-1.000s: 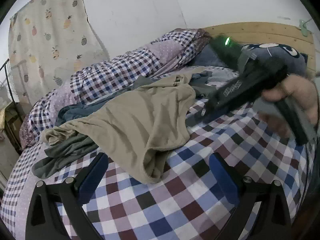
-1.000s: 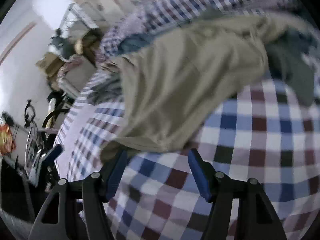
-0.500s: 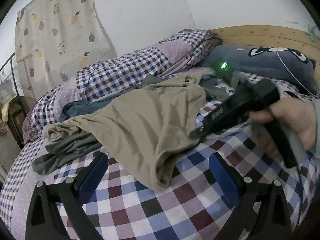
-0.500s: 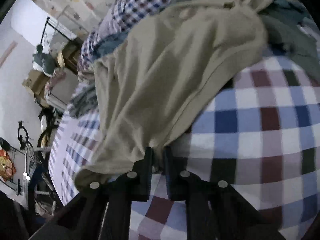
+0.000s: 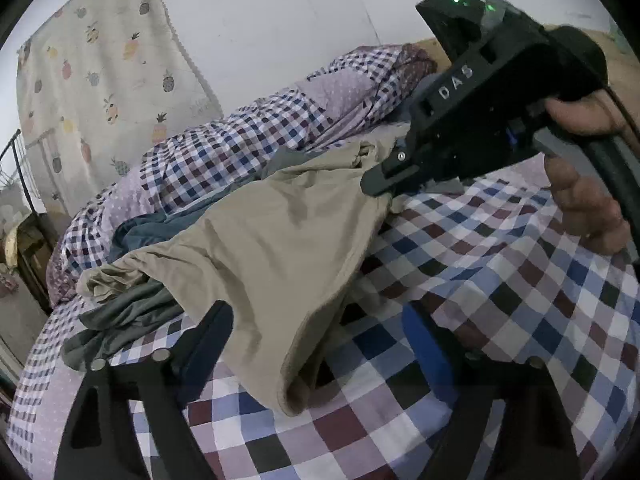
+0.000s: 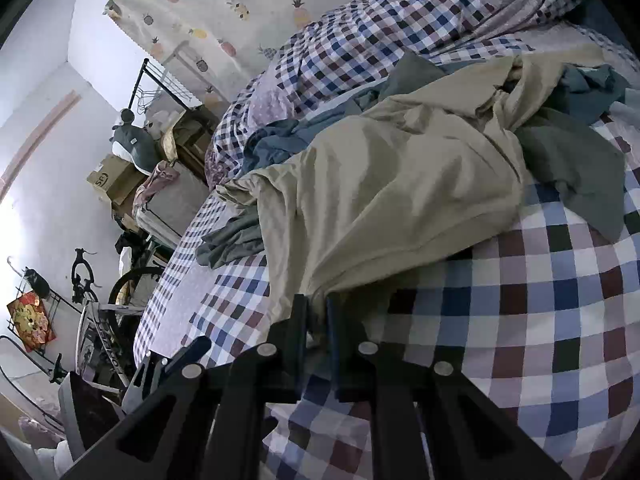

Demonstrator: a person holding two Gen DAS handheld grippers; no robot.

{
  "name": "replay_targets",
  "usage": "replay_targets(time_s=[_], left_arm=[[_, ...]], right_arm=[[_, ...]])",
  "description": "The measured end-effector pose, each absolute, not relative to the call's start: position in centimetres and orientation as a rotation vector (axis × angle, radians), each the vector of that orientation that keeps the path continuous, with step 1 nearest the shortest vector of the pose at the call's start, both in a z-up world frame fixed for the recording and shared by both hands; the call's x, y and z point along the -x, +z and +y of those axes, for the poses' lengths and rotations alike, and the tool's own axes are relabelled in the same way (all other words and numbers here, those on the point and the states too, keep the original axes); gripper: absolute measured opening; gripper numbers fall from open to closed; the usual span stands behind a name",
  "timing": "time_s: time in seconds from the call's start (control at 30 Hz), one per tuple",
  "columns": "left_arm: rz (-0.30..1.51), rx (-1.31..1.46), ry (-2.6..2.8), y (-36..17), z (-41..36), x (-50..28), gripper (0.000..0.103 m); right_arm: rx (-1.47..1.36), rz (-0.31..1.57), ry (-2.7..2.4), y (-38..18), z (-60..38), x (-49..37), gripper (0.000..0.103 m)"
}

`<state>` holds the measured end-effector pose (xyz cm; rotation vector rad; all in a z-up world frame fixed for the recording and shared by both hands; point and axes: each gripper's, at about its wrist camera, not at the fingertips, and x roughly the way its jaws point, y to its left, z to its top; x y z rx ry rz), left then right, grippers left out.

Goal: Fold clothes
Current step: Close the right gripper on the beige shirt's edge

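A beige garment (image 5: 272,240) lies rumpled on the checked bed sheet (image 5: 500,280), on top of a grey-green garment (image 5: 120,320) and a teal one (image 5: 152,228). My left gripper (image 5: 316,336) is open, and the beige hem droops between its two fingers. Held in a hand, my right gripper (image 5: 374,186) is at the garment's far edge. In the right wrist view the right gripper (image 6: 316,314) is shut on the edge of the beige garment (image 6: 380,184), which hangs up off the sheet (image 6: 540,320). The grey-green garment (image 6: 572,168) lies to the right of it.
A checked quilt (image 5: 248,148) is heaped along the back of the bed under a pineapple-print curtain (image 5: 100,80). Beyond the bed's left side stand cardboard boxes (image 6: 116,180), a clothes rack (image 6: 160,84) and a bicycle (image 6: 120,304).
My right gripper has shut on the beige garment's edge and lifted it. My left gripper has moved in, so the hem now hangs between its open fingers.
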<state>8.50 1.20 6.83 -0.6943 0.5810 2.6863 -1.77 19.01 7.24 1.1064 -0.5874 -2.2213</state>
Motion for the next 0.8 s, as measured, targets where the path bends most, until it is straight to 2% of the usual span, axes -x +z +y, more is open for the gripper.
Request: replay_targets(time_s=[0.23, 0.8], left_arm=[[0.647, 0.644, 2.738, 6.6, 1.5, -9.4, 0.079], [0.895, 0.657, 2.683, 3.7, 3.5, -10.1, 0.078]], right_arm=[[-1.087, -0.597, -2.236, 7.7, 20.1, 1.6, 0.008], [-1.015, -0.622, -2.377, 9.2, 22.9, 1.7, 0.008]])
